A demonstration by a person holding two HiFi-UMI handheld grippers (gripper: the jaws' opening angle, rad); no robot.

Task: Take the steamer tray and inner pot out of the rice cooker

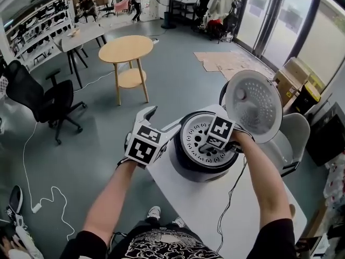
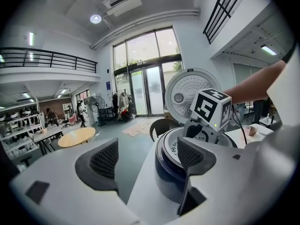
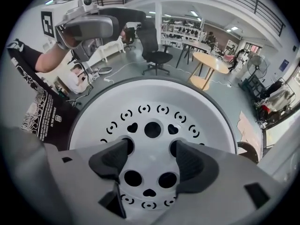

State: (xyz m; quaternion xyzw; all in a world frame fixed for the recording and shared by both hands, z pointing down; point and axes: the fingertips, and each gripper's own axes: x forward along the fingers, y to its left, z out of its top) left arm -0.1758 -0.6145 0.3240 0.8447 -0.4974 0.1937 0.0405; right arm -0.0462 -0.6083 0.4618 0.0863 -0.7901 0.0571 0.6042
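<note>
The rice cooker (image 1: 186, 169) stands on a white table (image 1: 215, 225) with its lid (image 1: 253, 104) swung up. Inside lies the white perforated steamer tray (image 3: 152, 109), which covers the inner pot. My right gripper (image 3: 150, 156) points steeply down over the tray's middle. Its fingers (image 3: 112, 158) stand apart, with their tips at two round holes, and nothing is gripped. In the head view its marker cube hides the jaws above the tray (image 1: 197, 136). My left gripper (image 1: 161, 120) hangs open just left of the cooker (image 2: 171, 177), holding nothing.
A black cable (image 1: 229, 198) runs across the table from the cooker. A grey chair (image 1: 294, 136) stands behind the lid. On the floor are a round wooden table (image 1: 126, 48), a black office chair (image 1: 48, 99) and cardboard boxes (image 1: 294, 74).
</note>
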